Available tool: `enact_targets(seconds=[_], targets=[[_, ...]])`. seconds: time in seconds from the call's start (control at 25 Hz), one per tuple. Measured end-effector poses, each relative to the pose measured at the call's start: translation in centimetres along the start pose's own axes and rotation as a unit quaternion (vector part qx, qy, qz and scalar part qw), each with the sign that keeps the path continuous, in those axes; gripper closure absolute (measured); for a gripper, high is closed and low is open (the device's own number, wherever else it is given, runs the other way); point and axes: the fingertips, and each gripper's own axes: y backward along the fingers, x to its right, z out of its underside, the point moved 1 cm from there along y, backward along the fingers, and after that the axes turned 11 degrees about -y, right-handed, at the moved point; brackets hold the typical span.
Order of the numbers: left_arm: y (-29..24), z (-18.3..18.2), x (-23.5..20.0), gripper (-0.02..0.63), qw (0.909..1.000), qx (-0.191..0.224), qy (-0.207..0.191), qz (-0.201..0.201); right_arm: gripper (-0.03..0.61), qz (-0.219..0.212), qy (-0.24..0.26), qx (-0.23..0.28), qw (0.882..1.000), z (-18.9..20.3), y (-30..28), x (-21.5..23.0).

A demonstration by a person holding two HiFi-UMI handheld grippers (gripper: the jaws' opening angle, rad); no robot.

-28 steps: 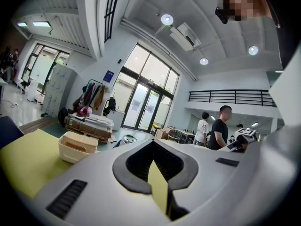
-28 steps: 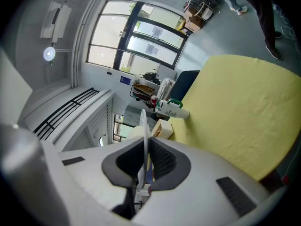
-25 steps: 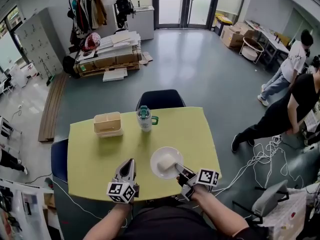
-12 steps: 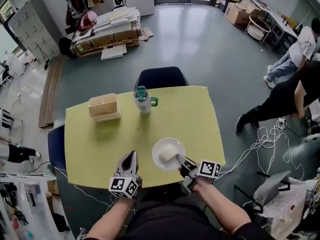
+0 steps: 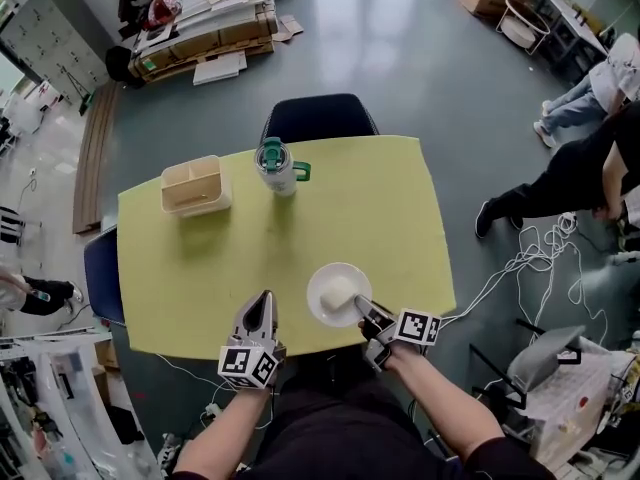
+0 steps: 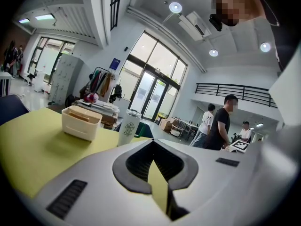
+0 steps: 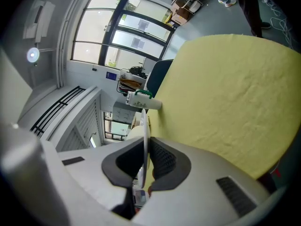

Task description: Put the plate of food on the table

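Right gripper [image 5: 366, 310] is clamping the near right rim of the plate [image 5: 322, 311], and in its own view the jaws [image 7: 143, 161] are pressing together on the thin white edge [image 7: 146, 126], seen edge-on between the dark pads. A pale lump of food [image 5: 340, 290] is sitting in the middle of the plate. The plate is lying level over the near right part of the yellow table [image 5: 385, 208], close to the near edge; whether it is touching the cloth cannot be told. Left gripper [image 5: 264, 300] is hovering just left of the plate, apart from it, its jaws [image 6: 157, 173] closing together on nothing. Toward the far side, a white tumbler [image 5: 276, 166] with a green lid is standing upright, and a beige container [image 5: 195, 185] is sitting to its left.
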Motion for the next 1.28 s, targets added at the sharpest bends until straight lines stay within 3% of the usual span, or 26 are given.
enact_targets(seconds=[0.6,1.28], targets=[[-0.4,3.9,-1.3,0.606,0.9995,-0.027,0.012,-0.014,0.548,0.06,-0.005,-0.014,0.998,0.0,-2.1,9.0],[0.2,7.6,-1.4,0.606,0.9981,-0.053,0.028,-0.012,0.546,0.099,-0.029,-0.015,0.995,0.9,-2.9,14.3]])
